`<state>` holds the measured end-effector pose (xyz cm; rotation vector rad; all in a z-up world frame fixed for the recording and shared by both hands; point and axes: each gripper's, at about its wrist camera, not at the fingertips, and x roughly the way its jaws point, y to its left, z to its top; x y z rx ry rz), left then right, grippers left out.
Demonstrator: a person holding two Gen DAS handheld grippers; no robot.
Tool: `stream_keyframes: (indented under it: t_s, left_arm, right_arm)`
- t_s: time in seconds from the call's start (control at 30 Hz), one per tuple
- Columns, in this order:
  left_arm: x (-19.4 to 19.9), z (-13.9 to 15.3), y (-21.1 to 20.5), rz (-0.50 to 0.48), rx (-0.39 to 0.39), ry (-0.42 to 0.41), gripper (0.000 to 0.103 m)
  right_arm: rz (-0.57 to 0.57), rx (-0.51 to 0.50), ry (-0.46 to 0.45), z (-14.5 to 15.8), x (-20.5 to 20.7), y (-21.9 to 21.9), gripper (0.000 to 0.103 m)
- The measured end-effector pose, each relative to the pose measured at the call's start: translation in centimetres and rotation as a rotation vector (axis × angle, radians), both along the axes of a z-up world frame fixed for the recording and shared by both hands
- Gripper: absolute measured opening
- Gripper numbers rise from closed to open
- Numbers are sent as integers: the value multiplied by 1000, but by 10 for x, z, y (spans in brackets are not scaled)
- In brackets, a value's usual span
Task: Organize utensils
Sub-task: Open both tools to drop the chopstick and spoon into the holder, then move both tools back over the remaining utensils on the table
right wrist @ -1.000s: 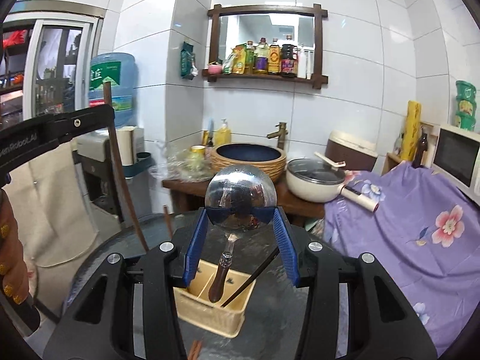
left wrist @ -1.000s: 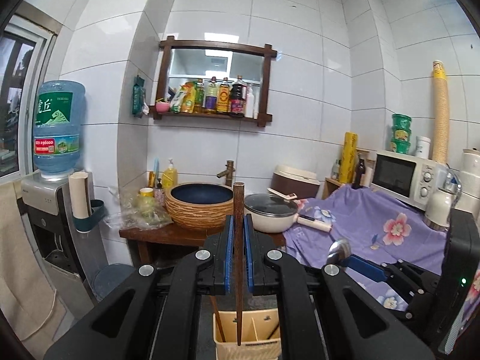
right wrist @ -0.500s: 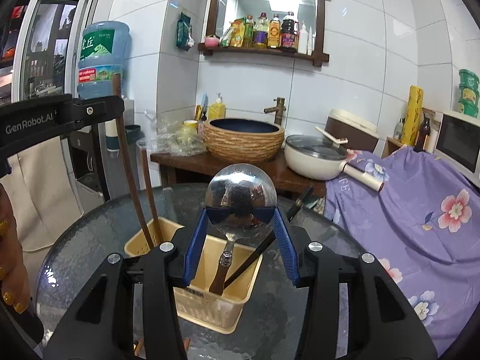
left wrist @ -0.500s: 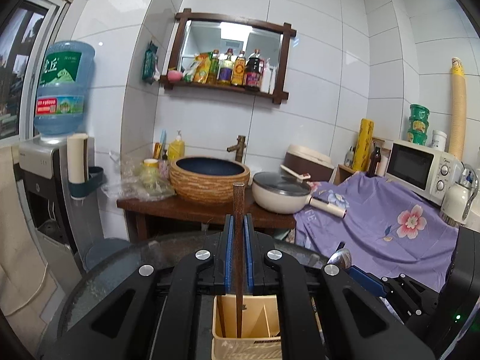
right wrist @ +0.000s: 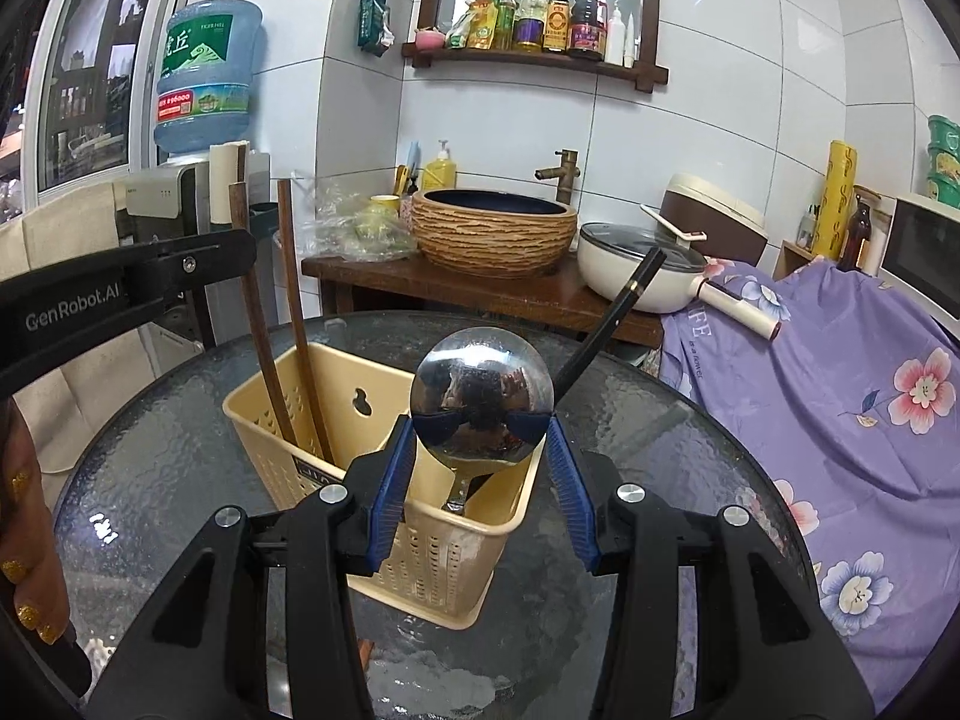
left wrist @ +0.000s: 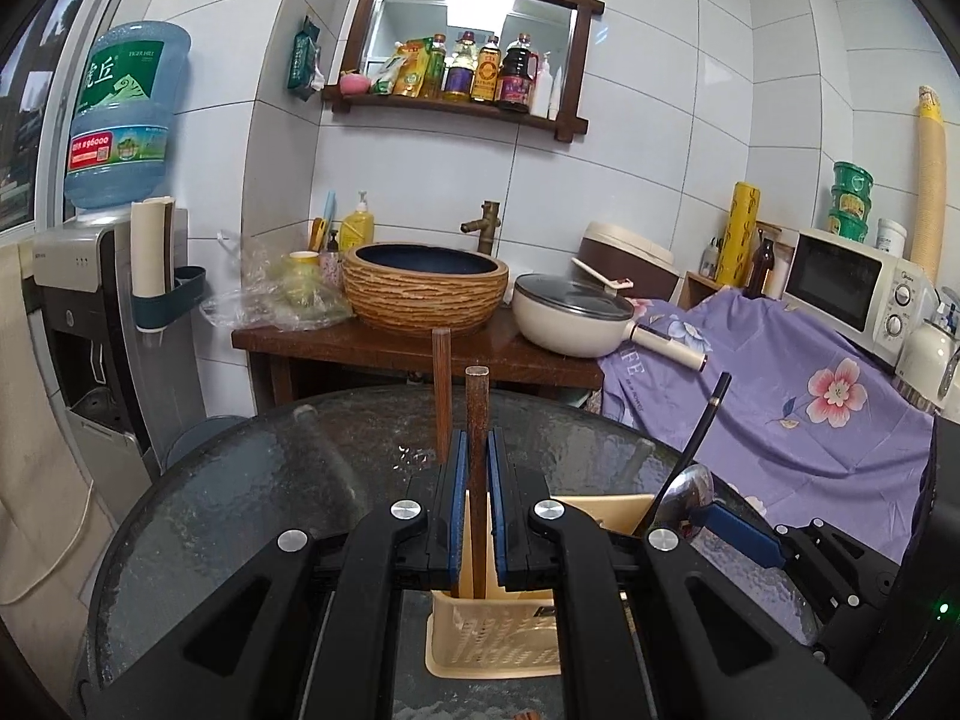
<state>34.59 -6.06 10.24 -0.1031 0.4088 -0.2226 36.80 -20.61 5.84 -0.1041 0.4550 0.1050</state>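
Note:
My left gripper (left wrist: 477, 468) is shut on a brown wooden chopstick (left wrist: 477, 420) that stands upright, its lower end inside the cream utensil basket (left wrist: 492, 630). A second brown chopstick (left wrist: 442, 384) stands just behind it. In the right wrist view both chopsticks (right wrist: 264, 348) lean in the left compartment of the basket (right wrist: 336, 414). My right gripper (right wrist: 480, 426) is shut on the bowl of a steel ladle (right wrist: 480, 396). The ladle's handle hangs down into the right compartment. A black chopstick (right wrist: 606, 324) leans there too.
The basket stands on a round dark glass table (right wrist: 690, 432). Behind it are a wooden stand with a woven basin (right wrist: 492, 228) and a lidded white pan (right wrist: 636, 264). A purple flowered cloth (right wrist: 840, 396) covers the right side. A hand (right wrist: 24, 540) shows at lower left.
Both grippers have come down toward the basket. The held chopstick and the ladle's handle have sunk into their compartments. Neither grip has changed.

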Motion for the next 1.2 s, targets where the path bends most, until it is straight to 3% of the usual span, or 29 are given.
stream_keyframes:
  t_s: [0.23, 0.3, 0.33, 0.53, 0.6, 0.77, 0.9, 1.03, 1.13, 1.2]
  left_arm:
    - [-4, -2, -3, -3, 18, -11, 7]
    - [-4, -3, -4, -4, 13, -11, 8]
    - [-6, -2, -3, -4, 12, -13, 10]
    - [-27, 8, 4, -9, 4, -54, 42]
    - [-39, 11, 11, 0, -10, -76, 57]
    - [-68, 10, 30, 28, -2, -73, 79]
    - [-85, -4, 38, 24, 61, 3, 88]
    - [-93, -38, 47, -15, 95, 152, 88]
    - [-97, -64, 52, -34, 100, 234, 83]
    - [-100, -83, 53, -42, 101, 293, 73]
  right_arm:
    - [22, 2, -16, 1, -1, 0, 48]
    - [23, -6, -45, 2, -5, 0, 64]
    - [21, -4, -57, 3, -8, 0, 65]
    - [23, -6, -98, 13, -27, -2, 65]
    - [28, 6, -105, 15, -37, -4, 65]
    - [33, 31, -109, 18, -68, -4, 65]
    - [58, 46, -39, 8, -90, -1, 65]
    - [90, 90, 113, -21, -100, 0, 65]
    - [96, 100, 204, -46, -103, 1, 65]
    - [92, 100, 253, -63, -106, 2, 63]
